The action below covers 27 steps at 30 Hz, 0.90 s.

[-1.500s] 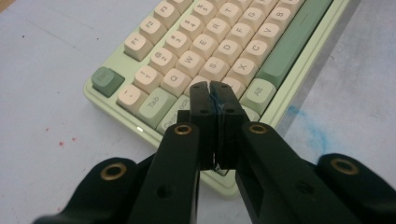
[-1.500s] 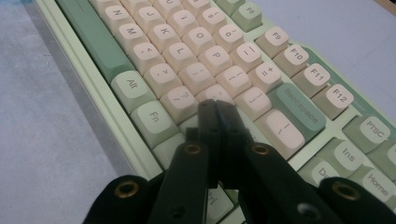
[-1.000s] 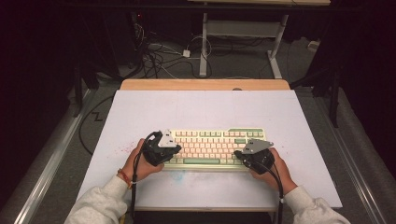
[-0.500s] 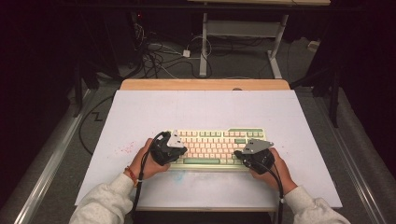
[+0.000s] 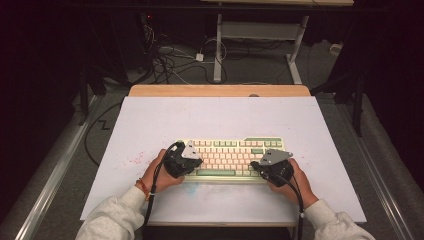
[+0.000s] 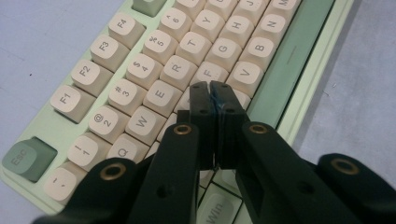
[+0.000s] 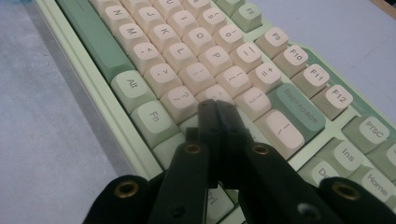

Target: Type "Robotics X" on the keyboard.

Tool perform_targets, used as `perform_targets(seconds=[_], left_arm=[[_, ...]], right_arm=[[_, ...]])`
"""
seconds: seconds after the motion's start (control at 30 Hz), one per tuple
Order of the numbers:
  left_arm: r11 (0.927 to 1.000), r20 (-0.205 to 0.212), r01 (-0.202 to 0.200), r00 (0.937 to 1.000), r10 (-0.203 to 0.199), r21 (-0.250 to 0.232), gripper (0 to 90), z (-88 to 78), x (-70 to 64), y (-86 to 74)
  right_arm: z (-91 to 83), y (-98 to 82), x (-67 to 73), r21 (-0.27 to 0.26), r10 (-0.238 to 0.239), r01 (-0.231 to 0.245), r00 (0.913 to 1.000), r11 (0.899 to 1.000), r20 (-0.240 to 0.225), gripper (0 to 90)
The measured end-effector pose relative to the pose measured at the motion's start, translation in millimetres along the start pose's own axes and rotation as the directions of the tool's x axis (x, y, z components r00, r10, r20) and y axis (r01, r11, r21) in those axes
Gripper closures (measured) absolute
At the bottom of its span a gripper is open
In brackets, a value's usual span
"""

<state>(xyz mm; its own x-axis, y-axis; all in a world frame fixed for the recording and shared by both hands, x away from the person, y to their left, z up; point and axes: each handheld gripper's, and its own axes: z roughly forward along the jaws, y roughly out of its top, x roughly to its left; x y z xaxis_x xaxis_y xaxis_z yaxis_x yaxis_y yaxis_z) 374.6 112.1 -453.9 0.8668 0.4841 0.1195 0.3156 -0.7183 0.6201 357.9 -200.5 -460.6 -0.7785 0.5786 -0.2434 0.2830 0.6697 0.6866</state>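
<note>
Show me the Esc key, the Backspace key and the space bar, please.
Esc key (image 6: 25,157): left gripper view, top face of the cap.
Backspace key (image 7: 299,108): right gripper view, middle of the cap.
space bar (image 5: 216,173): high view, its centre.
</note>
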Motion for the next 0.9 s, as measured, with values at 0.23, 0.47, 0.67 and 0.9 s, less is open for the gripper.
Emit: perform_targets(seconds=[0.23, 0.47, 0.67, 0.9], left_arm=[[1.0, -0.003, 0.0, 1.0, 0.0, 0.0, 86.1, 0.7, -0.1, -0.5], [0.9999, -0.017, -0.013, 0.9998, 0.013, 0.01, 86.7, 2.4, -2.5, -1.8], [0.9997, -0.027, -0.024, 0.9993, 0.024, -0.004, 85.3, -2.5, -3.7, -1.4], [0.9997, -0.031, -0.025, 0.9992, 0.025, -0.002, 85.3, -1.8, -2.9, -1.3]], right_arm=[[0.1, 0.1, -0.1, -0.001, -0.005, 0.005, 1.0, 1.0, 0.0, 90.0], [-0.1, 0.0, 1.0, 0.0, -0.009, 0.009, 0.9999, 1.0, 0.007, 90.0], [-0.2, 0.4, 1.0, 0.003, -0.01, 0.01, 0.9999, 1.0, 0.006, 90.0], [-0.2, 0.5, 0.7, 0.003, -0.01, 0.01, 0.9999, 1.0, 0.005, 90.0]])
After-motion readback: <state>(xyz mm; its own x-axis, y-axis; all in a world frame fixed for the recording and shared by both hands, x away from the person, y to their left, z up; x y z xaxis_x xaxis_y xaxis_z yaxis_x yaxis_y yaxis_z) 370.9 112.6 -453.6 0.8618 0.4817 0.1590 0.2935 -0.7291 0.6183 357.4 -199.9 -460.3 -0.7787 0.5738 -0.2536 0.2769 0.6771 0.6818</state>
